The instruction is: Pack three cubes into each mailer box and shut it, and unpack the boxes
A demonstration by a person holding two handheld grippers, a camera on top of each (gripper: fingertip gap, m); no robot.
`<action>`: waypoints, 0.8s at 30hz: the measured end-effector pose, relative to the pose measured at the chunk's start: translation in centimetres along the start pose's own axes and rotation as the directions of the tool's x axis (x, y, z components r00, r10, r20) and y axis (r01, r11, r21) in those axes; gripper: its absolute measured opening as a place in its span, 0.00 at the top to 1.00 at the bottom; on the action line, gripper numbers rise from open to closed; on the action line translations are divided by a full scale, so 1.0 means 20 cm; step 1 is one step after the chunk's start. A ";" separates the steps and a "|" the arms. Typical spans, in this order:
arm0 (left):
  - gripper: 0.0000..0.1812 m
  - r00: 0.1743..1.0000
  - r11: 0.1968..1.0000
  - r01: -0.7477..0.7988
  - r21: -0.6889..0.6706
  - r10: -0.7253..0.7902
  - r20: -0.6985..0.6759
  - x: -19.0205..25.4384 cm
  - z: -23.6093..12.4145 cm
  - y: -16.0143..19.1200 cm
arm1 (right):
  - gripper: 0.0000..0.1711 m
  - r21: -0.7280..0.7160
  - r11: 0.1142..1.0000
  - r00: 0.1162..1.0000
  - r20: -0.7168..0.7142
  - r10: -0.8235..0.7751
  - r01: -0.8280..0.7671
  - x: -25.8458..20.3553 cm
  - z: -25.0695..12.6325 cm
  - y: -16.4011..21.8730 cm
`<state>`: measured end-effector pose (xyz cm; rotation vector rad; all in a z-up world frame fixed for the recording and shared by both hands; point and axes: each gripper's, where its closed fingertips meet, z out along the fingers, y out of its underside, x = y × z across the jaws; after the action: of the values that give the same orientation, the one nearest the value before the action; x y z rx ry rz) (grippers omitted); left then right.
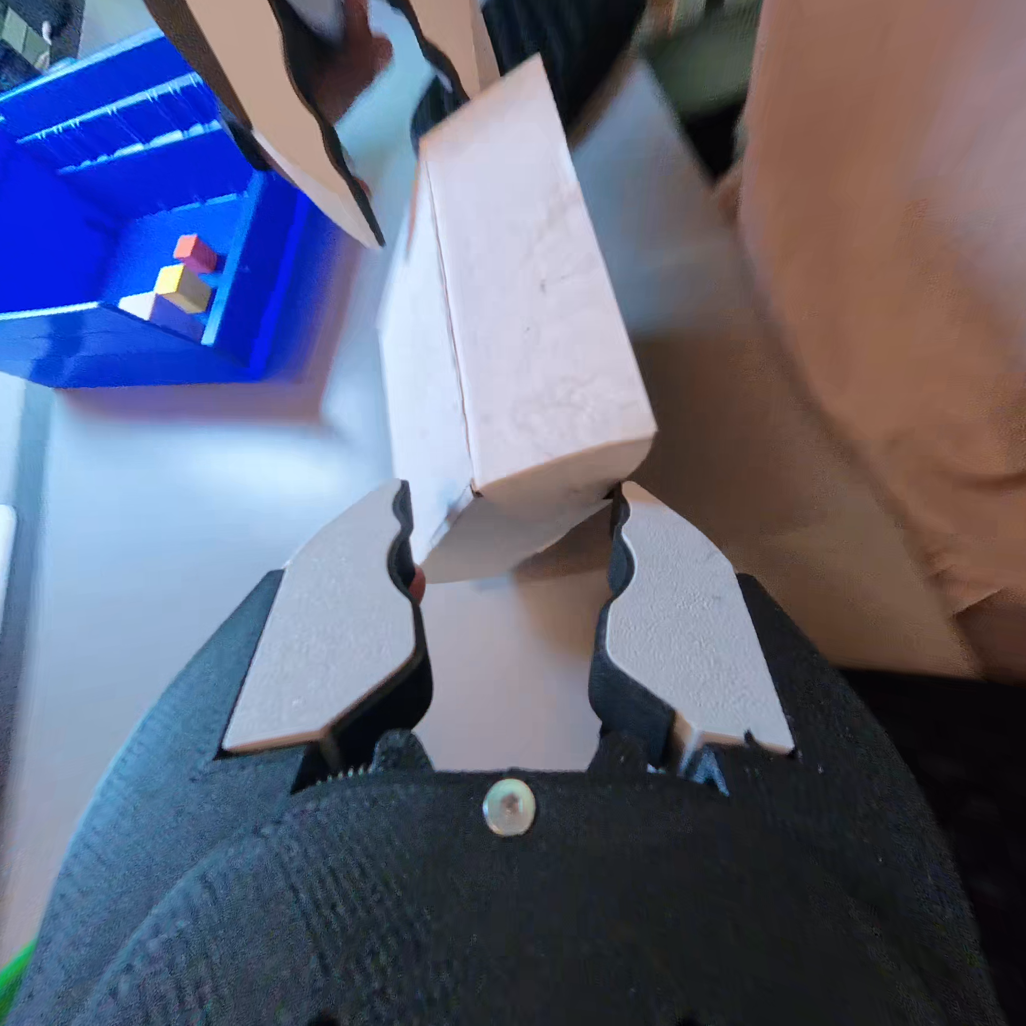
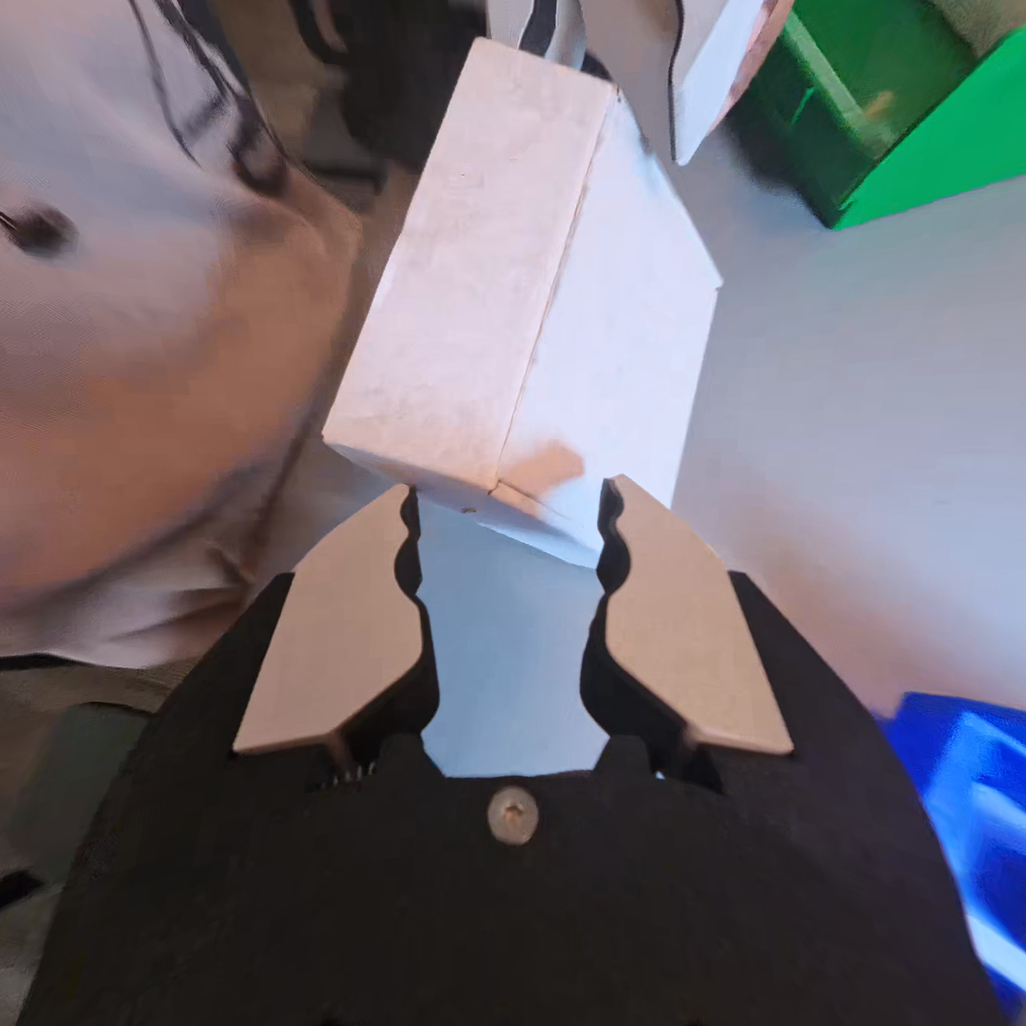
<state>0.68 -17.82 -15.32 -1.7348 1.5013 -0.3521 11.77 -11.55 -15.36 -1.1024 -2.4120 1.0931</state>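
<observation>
A closed white mailer box (image 1: 516, 311) hangs tilted in the air between my two grippers. My left gripper (image 1: 511, 497) is shut on its near end, with a box corner wedged between the fingertips. My right gripper (image 2: 508, 488) grips the opposite end of the box (image 2: 488, 311) in the same way. Each gripper also shows at the top of the other's view, my right one in the left wrist view (image 1: 388, 111) and my left one in the right wrist view (image 2: 627, 55). A red cube (image 1: 195, 252), a yellow cube (image 1: 183, 286) and a pale cube (image 1: 158, 311) lie in a blue bin (image 1: 111, 222).
The blue bin also shows at the lower right of the right wrist view (image 2: 971, 821). A green bin (image 2: 916, 144) stands on the white table (image 2: 860, 444) behind the box. A person's torso in a light shirt (image 1: 860, 333) is close beside the box. Both views are motion-blurred.
</observation>
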 end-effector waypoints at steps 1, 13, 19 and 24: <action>0.65 0.996 0.994 0.079 0.079 -0.077 -0.034 -0.02 -0.03 -0.04 | 0.63 0.042 0.997 0.997 0.054 0.061 -0.063 0.00 -0.03 -0.02; 0.66 0.959 0.912 0.281 0.298 -0.259 -0.114 -0.11 -0.10 -0.03 | 0.68 0.270 0.944 0.982 0.033 0.186 -0.188 0.09 -0.14 0.00; 0.66 0.976 0.955 0.216 0.203 -0.202 -0.085 -0.11 -0.19 0.04 | 0.63 0.226 0.974 0.998 -0.060 0.036 -0.022 -0.09 -0.07 -0.09; 0.71 0.983 0.978 0.149 0.148 -0.130 -0.132 -0.10 -0.10 0.02 | 0.72 0.191 0.980 0.989 -0.148 -0.028 0.057 -0.07 0.00 -0.12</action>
<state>-1.39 -16.79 -13.75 -1.7225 1.3986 -0.6425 11.44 -13.73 -13.54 -1.0229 -2.1556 1.1646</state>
